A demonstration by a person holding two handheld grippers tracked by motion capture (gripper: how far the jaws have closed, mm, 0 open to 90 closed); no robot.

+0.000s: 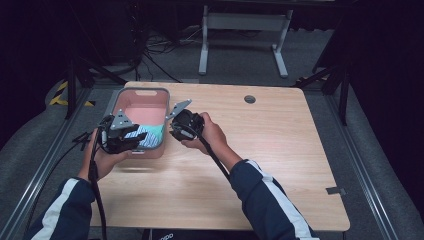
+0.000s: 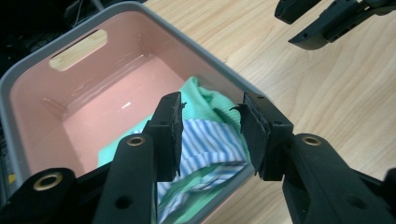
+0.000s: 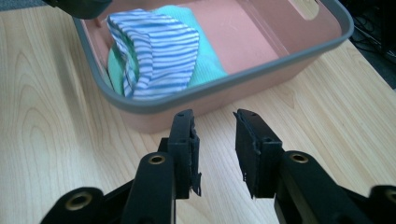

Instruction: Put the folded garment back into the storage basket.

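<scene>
The wooden table [image 1: 260,150] carries a pink plastic bin [image 1: 141,100] with a grey rim, set near its far left corner. The bin is rectangular, with a slot handle cut through its far end wall, and its smooth pink floor lies bare over the far half. All the contents sit bunched at the near end, against the near wall and the wall on the right gripper's side.

Those contents are two pieces of cloth. The larger is a mint-green garment [image 3: 205,60], crumpled, spreading along the bottom and rising against the bin's wall. On top of it lies a blue-and-white striped cloth [image 3: 156,56], folded over itself into a rounded hump that reaches about as high as the rim. Both lie wholly inside the bin; nothing hangs over the edge.

The left gripper [image 2: 210,135] hangs over the bin's near end, its jaws spread apart with the striped cloth seen in the gap beneath them; I cannot tell whether the pads touch the fabric, and they are not closed on it. The right gripper [image 3: 215,149] sits outside the bin, above the bare table just beside its long side wall, jaws likewise apart and holding nothing, pointed at the wall near the cloth.
</scene>
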